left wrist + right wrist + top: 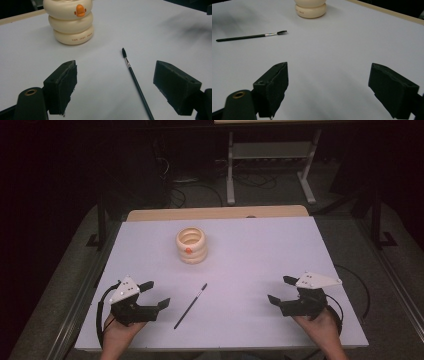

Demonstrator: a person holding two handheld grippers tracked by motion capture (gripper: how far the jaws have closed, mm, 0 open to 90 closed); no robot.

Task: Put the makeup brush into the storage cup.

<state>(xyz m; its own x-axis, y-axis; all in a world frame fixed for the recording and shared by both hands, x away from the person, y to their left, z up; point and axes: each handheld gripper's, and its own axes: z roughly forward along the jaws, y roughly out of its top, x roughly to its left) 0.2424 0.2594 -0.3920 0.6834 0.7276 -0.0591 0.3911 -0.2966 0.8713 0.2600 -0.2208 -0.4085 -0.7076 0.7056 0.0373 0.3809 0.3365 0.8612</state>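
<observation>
High view: the person's two hands enter from the bottom edge, cut off at the wrists. The left gripper (156, 295) and the right gripper (281, 290) rest low over the near part of the white table (260, 255), well apart, both with jaws spread and empty. A thin dark brush (190, 306) lies on the table just beside the left gripper, tip pointing away. A cream ringed holder (192, 245) stands upright farther back. The room beyond the table is dark and hard to read.

Left gripper view: the jaws stand wide apart. The brush (136, 81) lies between them, its handle cut off at the bottom edge. The holder (71, 21) carries an orange mark and small illegible lettering; its top is cropped.

Right gripper view: jaws wide apart, nothing between them. The brush (249, 37) lies far left; the holder (310, 8) shows its base alone.
</observation>
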